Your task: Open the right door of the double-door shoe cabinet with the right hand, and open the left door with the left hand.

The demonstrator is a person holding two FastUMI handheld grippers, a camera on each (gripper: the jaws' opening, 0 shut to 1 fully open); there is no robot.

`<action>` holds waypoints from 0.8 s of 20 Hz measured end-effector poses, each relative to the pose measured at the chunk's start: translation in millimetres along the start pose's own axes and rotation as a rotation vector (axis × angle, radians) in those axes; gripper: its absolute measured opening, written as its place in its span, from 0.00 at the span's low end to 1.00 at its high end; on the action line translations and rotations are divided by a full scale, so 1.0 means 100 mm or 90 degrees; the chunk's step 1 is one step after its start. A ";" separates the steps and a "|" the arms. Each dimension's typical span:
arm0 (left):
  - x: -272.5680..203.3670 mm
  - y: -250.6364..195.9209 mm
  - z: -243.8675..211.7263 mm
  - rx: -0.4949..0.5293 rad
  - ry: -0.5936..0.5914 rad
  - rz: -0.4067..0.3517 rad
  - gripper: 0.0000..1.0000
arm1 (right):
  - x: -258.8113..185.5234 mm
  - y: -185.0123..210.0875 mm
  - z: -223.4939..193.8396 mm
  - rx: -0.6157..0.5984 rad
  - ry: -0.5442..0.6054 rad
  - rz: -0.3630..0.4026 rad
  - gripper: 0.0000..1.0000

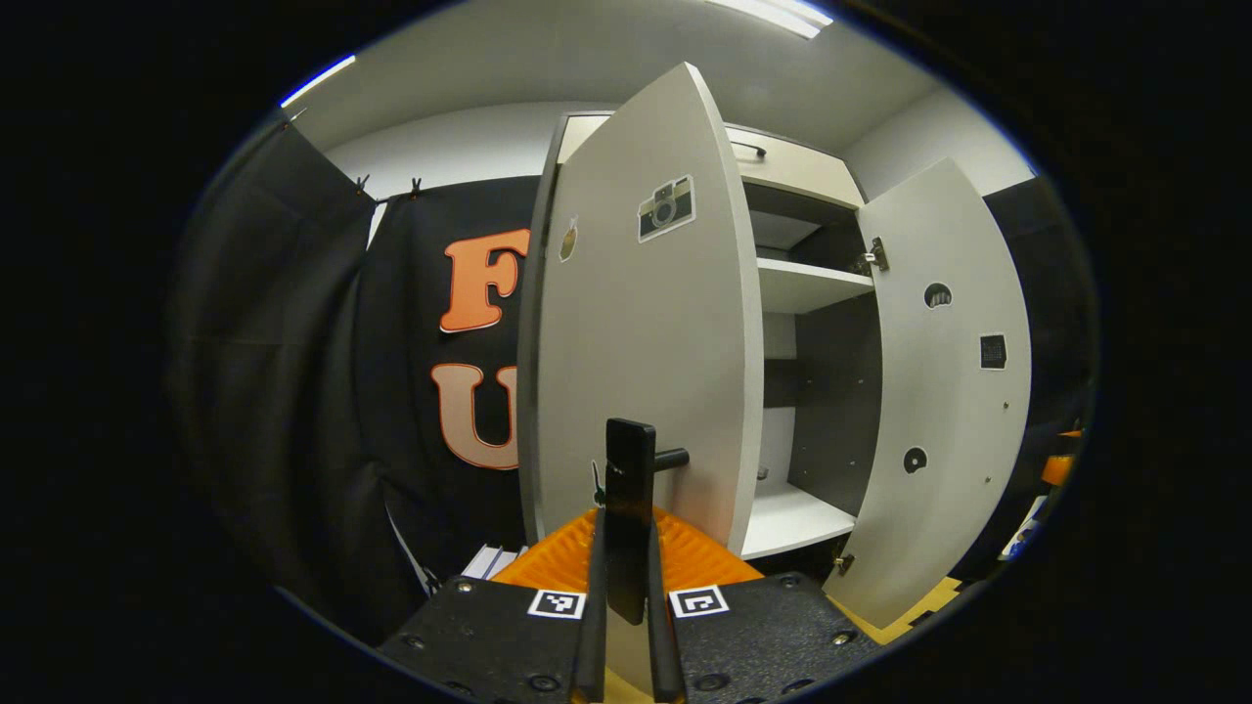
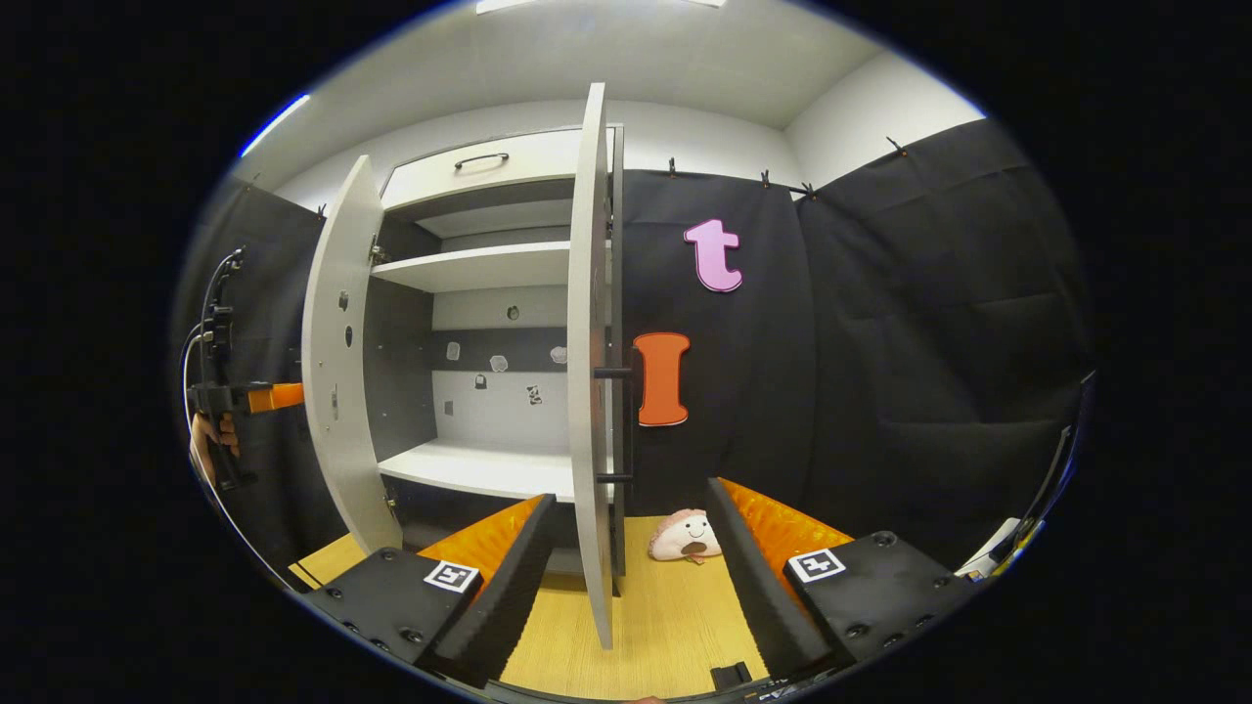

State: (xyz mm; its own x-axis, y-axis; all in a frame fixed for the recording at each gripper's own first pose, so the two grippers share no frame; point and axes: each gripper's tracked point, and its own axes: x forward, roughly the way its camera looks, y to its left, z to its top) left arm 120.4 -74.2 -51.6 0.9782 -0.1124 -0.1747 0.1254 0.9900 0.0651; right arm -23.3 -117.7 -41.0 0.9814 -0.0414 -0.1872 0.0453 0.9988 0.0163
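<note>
My left tool [image 1: 626,596] pinches the left door's handle [image 1: 629,489]; my right tool [image 2: 626,548] is spread. I'd release gently.

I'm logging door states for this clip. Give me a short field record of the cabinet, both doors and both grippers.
cabinet: interior exposed, shelves bare
left door: open
left handle: between fingers of left gripper, closed on it
right door: open, edge-on
right handle: on door's far face
right gripper: open, straddling door edge, not touching handle
floor: plush toy

both views closely face the open cabinet [image 1: 802,391] interior.
</note>
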 end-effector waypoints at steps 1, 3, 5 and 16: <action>-0.02 0.04 0.01 -0.006 -0.007 0.002 0.18 | -0.01 -0.01 0.00 -0.003 -0.001 -0.004 0.99; -0.03 0.10 0.02 -0.014 -0.015 0.003 0.16 | -0.01 -0.01 0.01 -0.007 -0.002 -0.009 0.99; -0.05 0.15 0.03 -0.007 -0.019 0.004 0.13 | 0.01 -0.02 0.03 -0.011 -0.006 -0.013 0.94; -0.11 0.64 0.05 0.013 -0.046 0.017 0.09 | 0.08 0.06 0.05 -0.002 -0.013 0.002 0.99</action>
State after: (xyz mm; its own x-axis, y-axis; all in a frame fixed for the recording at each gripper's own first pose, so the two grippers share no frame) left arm 118.9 -10.0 -41.0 0.9905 -0.0929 -0.1013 0.1019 0.9909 0.0882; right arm -13.9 -111.7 -37.3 0.9851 -0.0383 -0.1677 0.0412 0.9991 0.0141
